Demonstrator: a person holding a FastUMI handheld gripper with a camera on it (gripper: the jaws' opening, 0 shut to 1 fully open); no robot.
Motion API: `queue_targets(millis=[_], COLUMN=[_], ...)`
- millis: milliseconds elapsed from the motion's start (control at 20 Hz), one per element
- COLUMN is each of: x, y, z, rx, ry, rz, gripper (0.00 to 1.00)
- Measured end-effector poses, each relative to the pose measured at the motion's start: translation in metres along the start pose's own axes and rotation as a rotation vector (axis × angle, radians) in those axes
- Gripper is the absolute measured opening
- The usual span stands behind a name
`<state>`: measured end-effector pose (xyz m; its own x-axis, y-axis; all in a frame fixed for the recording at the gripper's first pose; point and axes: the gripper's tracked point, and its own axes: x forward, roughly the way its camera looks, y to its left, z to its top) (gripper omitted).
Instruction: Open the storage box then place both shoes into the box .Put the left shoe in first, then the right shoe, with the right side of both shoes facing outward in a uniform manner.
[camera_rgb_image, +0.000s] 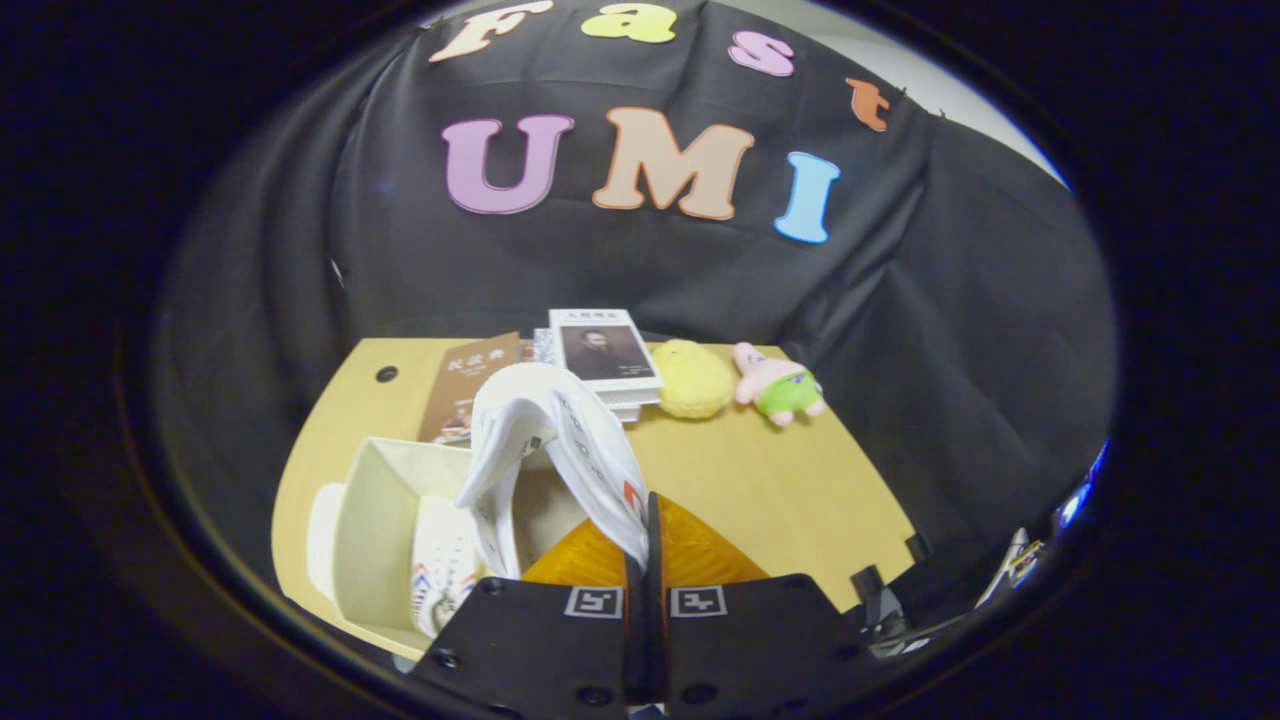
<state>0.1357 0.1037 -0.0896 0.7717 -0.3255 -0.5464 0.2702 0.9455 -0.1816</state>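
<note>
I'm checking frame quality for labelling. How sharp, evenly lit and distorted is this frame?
Gripper view: fisheye bends the table edge; the books and plush toys are fairly sharp; the held shoe in the shut gripper is bright, slightly washed out; the storage box is evenly lit, without glare.

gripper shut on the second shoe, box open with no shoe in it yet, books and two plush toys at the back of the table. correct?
Not quite: the box already holds one shoe, lying inside it, as the gripper view shows. The rest stands: the gripper is shut on the second shoe, the box is open, and books and two plush toys sit at the back of the table.
</note>
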Motion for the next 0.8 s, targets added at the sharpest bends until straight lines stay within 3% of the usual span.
queue_targets(millis=[350,800], x=[0.011,0.060], y=[0.080,0.079], z=[-0.060,-0.125], rx=[0.003,-0.084], ry=[0.070,0.176], rz=[0.015,-0.068], gripper=[0.03,0.06])
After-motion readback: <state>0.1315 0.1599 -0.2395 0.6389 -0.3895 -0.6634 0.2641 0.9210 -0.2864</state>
